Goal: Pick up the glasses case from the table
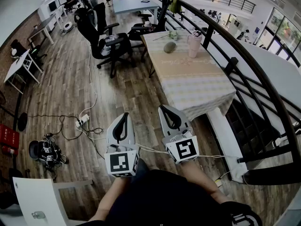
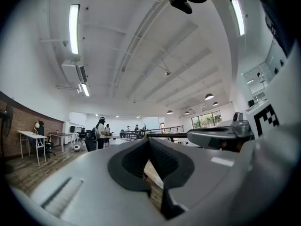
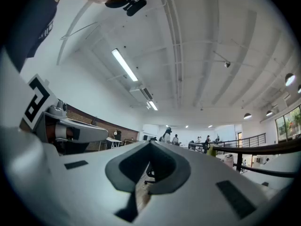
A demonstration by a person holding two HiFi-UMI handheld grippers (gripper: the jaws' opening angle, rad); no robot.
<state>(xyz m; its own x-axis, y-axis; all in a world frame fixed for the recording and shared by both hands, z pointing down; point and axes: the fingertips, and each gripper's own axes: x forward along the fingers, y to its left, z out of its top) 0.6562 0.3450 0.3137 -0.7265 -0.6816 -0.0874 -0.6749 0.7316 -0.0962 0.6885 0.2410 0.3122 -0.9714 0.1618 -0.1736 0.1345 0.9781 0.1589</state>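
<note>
Likely light and stiff, the glasses case (image 1: 170,46) is a smooth, olive-grey oval pod lying at the far end of the table (image 1: 200,91), on its pale checked cloth, just left of a pink tumbler (image 1: 194,45). Its rounded shell looks prone to slipping out of a pinch, so the surest hold would be across the narrow width at mid-length, pads flat on the two long sides. Both the left gripper (image 1: 124,115) and the right gripper (image 1: 162,108) are near the person and well apart from it, jaws clenched tip to tip on nothing.
</note>
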